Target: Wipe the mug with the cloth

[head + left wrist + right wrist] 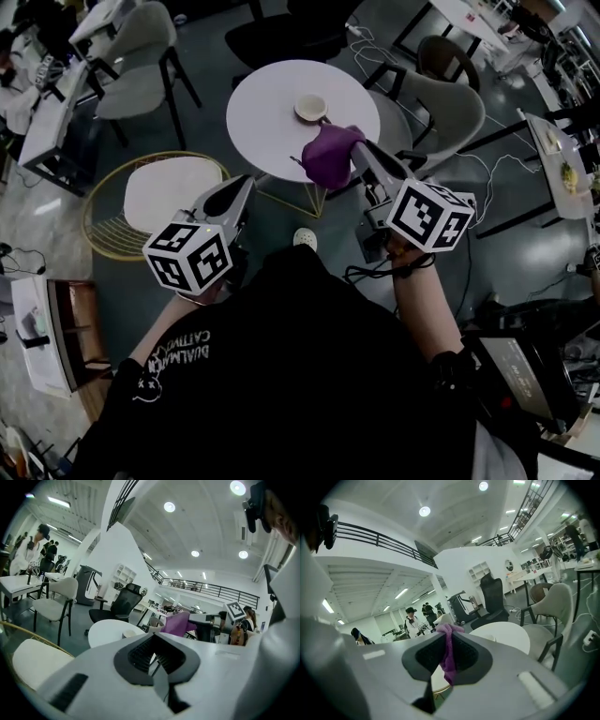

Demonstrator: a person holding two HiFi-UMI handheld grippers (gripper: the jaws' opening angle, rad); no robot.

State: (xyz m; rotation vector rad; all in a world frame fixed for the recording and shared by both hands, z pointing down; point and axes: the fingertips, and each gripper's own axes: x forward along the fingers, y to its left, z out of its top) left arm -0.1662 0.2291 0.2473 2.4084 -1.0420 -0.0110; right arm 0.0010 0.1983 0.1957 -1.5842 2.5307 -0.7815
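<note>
Mug [310, 107] upright, mouth up, cloth [328, 157] drooping

The cloth [328, 155], at the centre of the head view, is soft purple fabric, matt and crumpled into folds. The mug [310, 107] just above it looks like pale glazed ceramic with a slight sheen. The table [272, 122] has a smooth, matt white top. The left gripper [246, 183] and right gripper [354, 142] have smooth, matt grey plastic shells; their pads [140, 653] are black, ribbed and rubbery. At left, the chair [111, 236] has a thin gold metal wire frame and a pale matt seat. The shirt [309, 375] at the bottom is matt black cloth.
</note>
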